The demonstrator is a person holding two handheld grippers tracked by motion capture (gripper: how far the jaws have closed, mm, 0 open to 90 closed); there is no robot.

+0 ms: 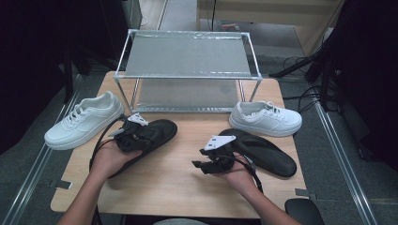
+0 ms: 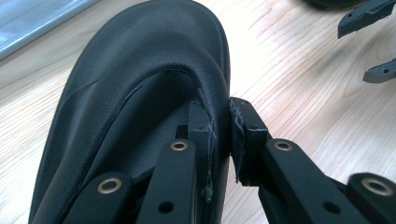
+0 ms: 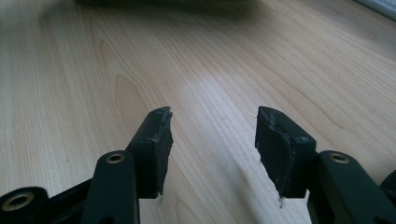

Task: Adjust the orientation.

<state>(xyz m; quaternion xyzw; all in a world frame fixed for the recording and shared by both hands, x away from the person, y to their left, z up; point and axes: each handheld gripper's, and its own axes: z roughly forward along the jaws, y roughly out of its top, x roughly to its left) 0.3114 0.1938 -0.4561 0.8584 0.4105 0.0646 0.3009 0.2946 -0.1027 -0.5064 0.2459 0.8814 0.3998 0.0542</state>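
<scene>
A black slipper [image 1: 162, 129] lies left of the table's middle with its toe toward the rack. My left gripper [image 1: 133, 137] is shut on its side edge. In the left gripper view, one pad sits inside the slipper [image 2: 140, 60] and the other outside, so the left gripper [image 2: 219, 109] pinches the upper's rim. My right gripper [image 1: 201, 164] is held low over the bare wood, with its jaws apart and pointing left. Nothing lies between the jaws of the right gripper [image 3: 212, 119]. The second black slipper [image 1: 270, 152] lies just behind it on the right.
A metal two-shelf rack [image 1: 187, 54] stands at the back of the wooden table [image 1: 178, 187]. One white sneaker [image 1: 84, 121] lies at the left edge and another white sneaker [image 1: 266, 118] by the rack's right leg. The right gripper [image 2: 355, 51] shows far off in the left gripper view.
</scene>
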